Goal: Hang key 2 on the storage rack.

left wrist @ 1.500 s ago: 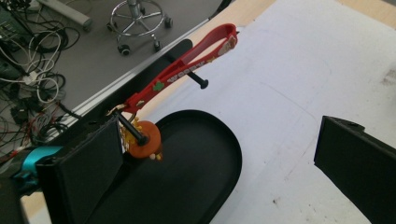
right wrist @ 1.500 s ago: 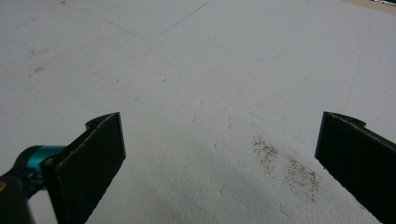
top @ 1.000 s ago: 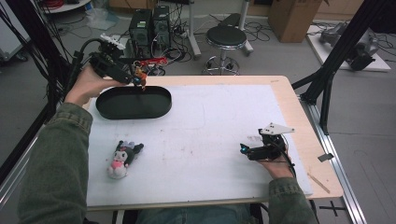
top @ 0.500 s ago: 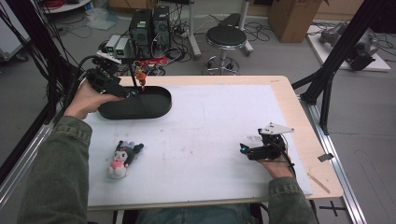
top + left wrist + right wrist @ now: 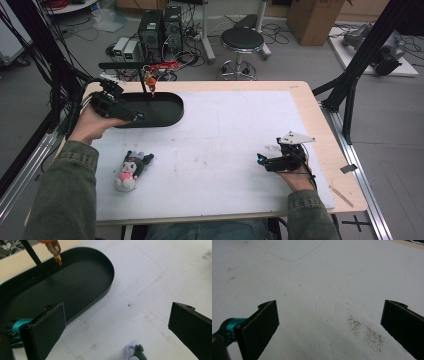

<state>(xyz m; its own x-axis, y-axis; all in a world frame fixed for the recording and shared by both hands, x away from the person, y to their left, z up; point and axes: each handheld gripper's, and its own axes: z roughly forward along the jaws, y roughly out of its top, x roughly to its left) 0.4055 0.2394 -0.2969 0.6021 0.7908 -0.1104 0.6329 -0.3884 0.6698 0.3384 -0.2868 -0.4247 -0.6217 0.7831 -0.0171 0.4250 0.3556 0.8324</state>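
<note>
My left gripper (image 5: pixel 136 116) sits w/ jaws spread wide, nothing between them, at the near-left edge of the black oval tray (image 5: pixel 167 107). In the left gripper view its one jaw overlaps the tray (image 5: pixel 82 282) rim, other jaw out over the white mat (image 5: pixel 150 290). Tray lies flat at the table's far-left, a thin black post rising from it w/ a small orange-brown figure (image 5: pixel 149 80) hanging at the top. Closer to me, near but apart from the tray, a plush toy (image 5: pixel 131 170), black/white/pink, lies on the mat; just its tip (image 5: pixel 136 352) shows at the bottom btwn my jaws. My right gripper (image 5: pixel 264 161) rests well apart on the near-right of the mat, jaws also wide and unloaded, above bare, slightly speckled mat (image 5: pixel 324 277).
</note>
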